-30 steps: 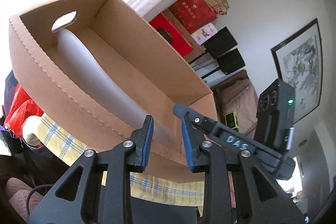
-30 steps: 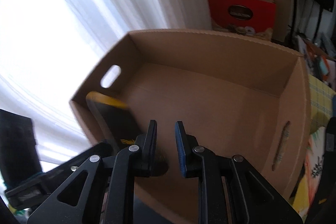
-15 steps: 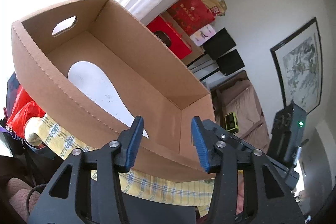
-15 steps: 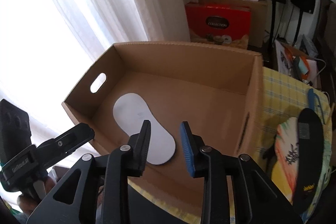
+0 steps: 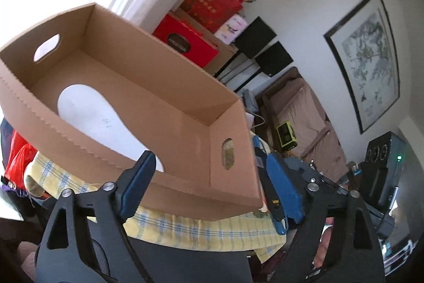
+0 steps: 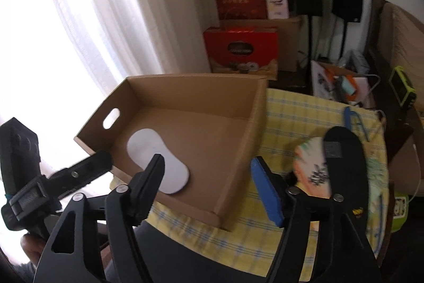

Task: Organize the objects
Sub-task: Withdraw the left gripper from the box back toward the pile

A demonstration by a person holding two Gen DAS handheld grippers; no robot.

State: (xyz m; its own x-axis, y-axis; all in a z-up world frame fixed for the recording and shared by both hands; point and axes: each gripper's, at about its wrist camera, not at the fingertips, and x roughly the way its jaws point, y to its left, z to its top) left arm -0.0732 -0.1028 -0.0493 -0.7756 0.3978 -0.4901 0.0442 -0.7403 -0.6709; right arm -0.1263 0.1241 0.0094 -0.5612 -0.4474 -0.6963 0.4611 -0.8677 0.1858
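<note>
Now we see the white insole [image 6: 156, 161] flat in the cardboard box [image 6: 238, 150], beyond both empty grippers, left [image 5: 209, 190] and right [image 6: 209, 187], jaws just opened wide.

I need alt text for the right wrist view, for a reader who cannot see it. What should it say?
A white insole lies flat in an open cardboard box on a yellow checked tablecloth. The right tool, in the foreground, is open and empty, its jaws having just been opening. A black insole lies on the cloth to the right of the box.
</note>
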